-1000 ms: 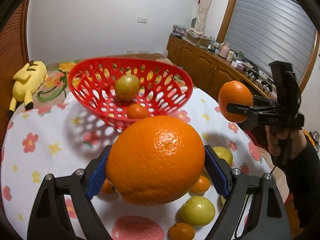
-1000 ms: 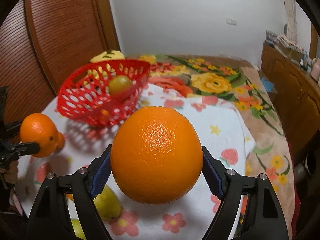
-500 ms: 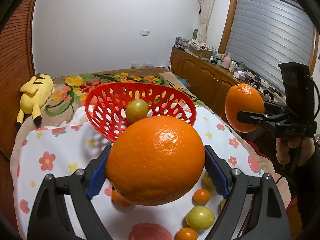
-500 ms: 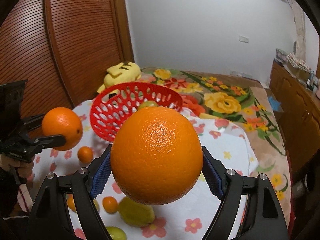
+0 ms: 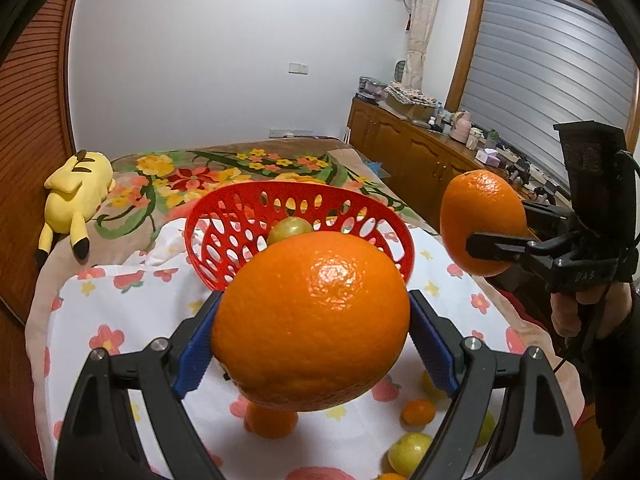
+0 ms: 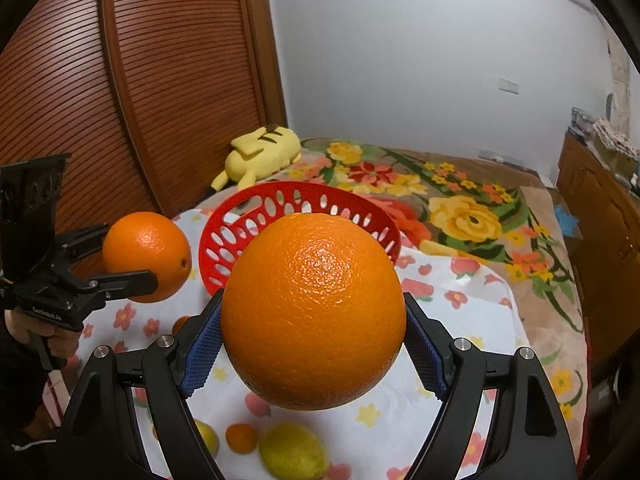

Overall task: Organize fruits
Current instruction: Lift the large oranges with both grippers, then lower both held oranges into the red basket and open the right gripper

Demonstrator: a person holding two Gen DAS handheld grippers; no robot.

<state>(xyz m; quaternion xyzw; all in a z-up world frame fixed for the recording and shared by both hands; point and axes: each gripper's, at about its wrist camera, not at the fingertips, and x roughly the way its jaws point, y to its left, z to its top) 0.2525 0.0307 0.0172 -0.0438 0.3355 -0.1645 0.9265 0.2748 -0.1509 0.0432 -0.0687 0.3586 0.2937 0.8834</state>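
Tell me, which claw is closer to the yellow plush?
Left, I think. The plush lies ahead-left of the left claw; from the right claw it lies beyond the basket.

A glossy, dimpled peel is shown by the orange (image 5: pixel 312 320); the red basket (image 5: pixel 240 220) is perforated plastic, the floral cloth (image 5: pixel 132 320) matt.

two big oranges (image 5: pixel 310 320) (image 6: pixel 312 308) aloft before red basket (image 5: pixel 224 216).
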